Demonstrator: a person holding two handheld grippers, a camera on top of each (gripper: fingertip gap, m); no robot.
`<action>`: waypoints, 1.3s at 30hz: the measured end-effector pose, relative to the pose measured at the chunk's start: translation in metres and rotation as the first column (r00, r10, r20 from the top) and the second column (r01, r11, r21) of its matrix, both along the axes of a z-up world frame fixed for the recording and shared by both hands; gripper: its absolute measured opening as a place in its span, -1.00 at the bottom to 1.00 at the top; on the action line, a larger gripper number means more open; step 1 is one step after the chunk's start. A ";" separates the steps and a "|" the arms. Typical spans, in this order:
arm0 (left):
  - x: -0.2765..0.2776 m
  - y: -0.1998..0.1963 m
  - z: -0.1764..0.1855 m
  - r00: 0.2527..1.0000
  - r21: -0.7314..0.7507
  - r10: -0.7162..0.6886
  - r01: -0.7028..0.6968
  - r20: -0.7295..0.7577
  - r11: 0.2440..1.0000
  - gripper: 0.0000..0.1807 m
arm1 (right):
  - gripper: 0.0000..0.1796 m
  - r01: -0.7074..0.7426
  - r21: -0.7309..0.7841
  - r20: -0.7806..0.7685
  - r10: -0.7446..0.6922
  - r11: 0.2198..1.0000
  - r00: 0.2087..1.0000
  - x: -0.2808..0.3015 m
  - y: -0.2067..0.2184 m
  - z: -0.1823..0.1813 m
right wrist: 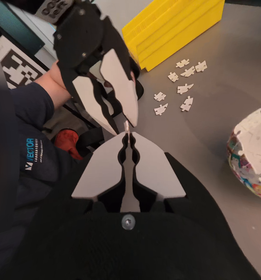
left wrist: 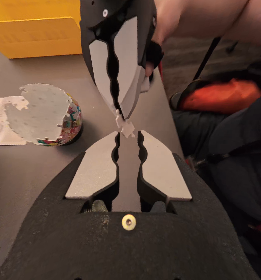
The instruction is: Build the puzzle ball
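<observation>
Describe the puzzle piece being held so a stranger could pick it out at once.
Start at the yellow box on the grey table, then the white loose pieces lying beside it. Nearer the table's edge, two tools meet tip to tip. The puzzle piece is pinched in the right tool, the only one off the table.

Bare grey table (right wrist: 217, 136) lies open between the half-built ball (right wrist: 251, 163), scattered loose pieces (right wrist: 183, 84) and the yellow box (right wrist: 172, 30).

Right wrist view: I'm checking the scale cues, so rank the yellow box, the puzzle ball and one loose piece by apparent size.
1. yellow box
2. puzzle ball, cut off by the frame edge and nearer, so unsure against the box
3. loose piece
</observation>
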State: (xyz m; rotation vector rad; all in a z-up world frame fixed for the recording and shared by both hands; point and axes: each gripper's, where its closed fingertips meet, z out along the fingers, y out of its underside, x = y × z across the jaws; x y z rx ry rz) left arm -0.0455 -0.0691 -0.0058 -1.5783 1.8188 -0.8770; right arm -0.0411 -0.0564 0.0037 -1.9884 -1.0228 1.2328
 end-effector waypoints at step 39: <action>0.065 0.182 0.037 0.991 0.003 0.124 -0.125 0.042 0.992 -0.40 | -0.97 -0.042 0.338 0.592 -0.178 0.940 0.786 0.099 0.165 -0.001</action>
